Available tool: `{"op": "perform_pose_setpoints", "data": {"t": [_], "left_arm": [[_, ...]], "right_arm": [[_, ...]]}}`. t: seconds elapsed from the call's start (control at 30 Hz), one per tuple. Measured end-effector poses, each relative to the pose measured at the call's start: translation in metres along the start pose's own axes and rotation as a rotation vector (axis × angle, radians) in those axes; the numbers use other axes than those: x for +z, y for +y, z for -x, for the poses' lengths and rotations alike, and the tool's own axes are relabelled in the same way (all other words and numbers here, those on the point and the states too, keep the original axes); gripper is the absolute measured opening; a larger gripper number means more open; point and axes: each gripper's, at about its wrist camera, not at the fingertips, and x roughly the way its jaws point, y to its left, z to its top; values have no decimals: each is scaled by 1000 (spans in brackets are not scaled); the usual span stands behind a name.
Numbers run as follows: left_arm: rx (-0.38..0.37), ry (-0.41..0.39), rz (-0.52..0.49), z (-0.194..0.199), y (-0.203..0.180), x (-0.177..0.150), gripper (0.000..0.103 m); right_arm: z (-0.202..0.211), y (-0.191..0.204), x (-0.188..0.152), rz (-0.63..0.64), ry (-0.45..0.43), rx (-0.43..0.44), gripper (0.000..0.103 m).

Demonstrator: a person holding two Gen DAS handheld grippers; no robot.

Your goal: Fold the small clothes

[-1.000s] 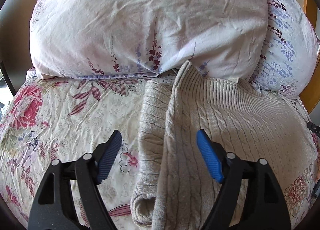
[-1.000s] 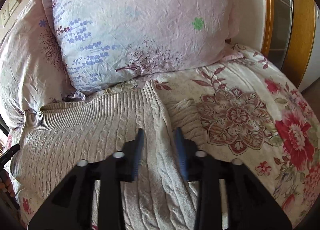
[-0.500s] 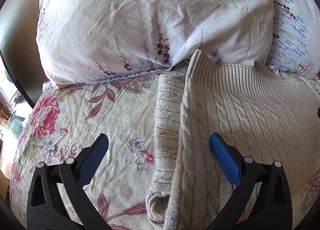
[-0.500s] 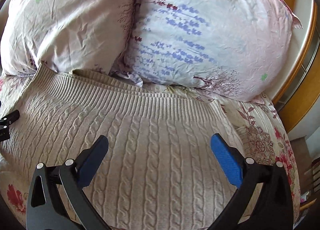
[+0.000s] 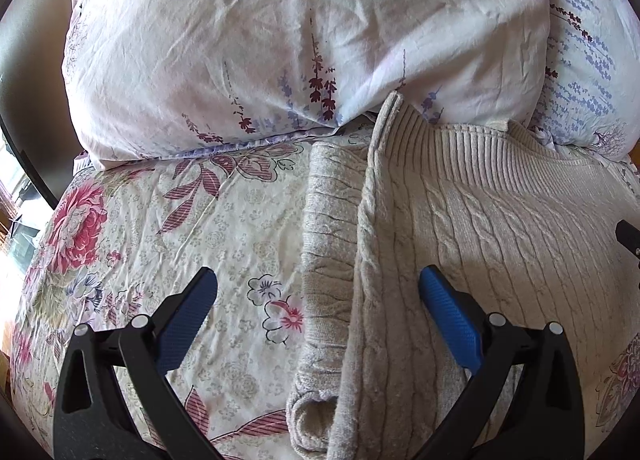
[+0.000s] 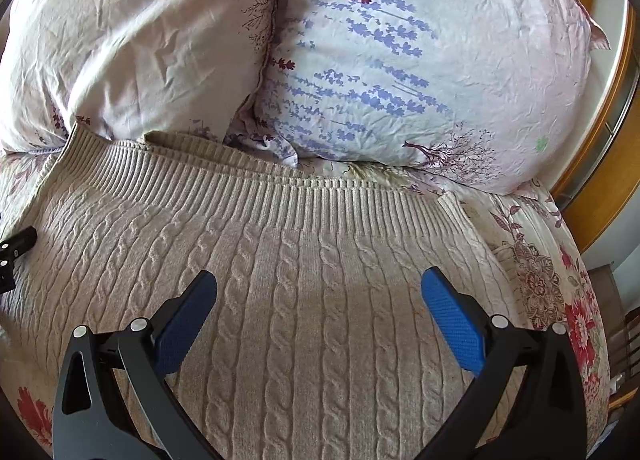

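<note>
**Spotter:** Where's the garment lying?

**Me:** The beige cable-knit sweater is lying flat on the floral-print bedspread, its ribbed hem running up against the two pale pillows with lavender sprigs. From the left wrist view, a sleeve is lying alongside the body's left edge, its cuff opening showing near the bottom. I can't tell whether it's tucked under or only lying beside.

**Spotter:** Tongs?

**Me:** I'm holding both wide, gripping nothing. The left gripper is hovering over that sleeve and the sweater's edge, one blue pad above bedspread, the other above knit. The right gripper is sitting over the middle of the body, both pads above cable pattern.

**Spotter:** Progress?

**Me:** Early, I'm judging. The body is looking smoothed and spread, with a doubled edge on the left. The right side I'm not seeing clearly. The sleeve fold-in, any side folds and the final halving are looking undone.

**Spotter:** Surroundings?

**Me:** A wooden frame is showing at far right.
</note>
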Motion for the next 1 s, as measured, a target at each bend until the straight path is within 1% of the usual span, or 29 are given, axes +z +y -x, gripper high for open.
{"op": "perform_pose_setpoints", "data": {"t": [0.13,0.27,0.47,0.63,0.73,0.9,1.0], "left_arm": [[-21,11,15,-2,4,0,101],[-23,16,10,-2,2,-1,101],[-25,24,3,-5,-2,0,100],[-30,27,3,-7,-3,1,100],[-31,28,5,-7,-3,1,100],[-38,33,16,-8,-4,1,99],[-55,39,26,-8,-3,0,97]], "right_arm": [[-2,-10,1,-45,-4,-2,102],[-6,-15,2,-63,3,-4,102],[-16,-10,-2,-57,40,4,102],[-19,-5,-3,-40,43,-4,102],[-25,-4,-3,-36,71,-12,102],[-34,-11,-8,-82,99,30,102],[-38,-17,-11,-120,112,69,102]]}}
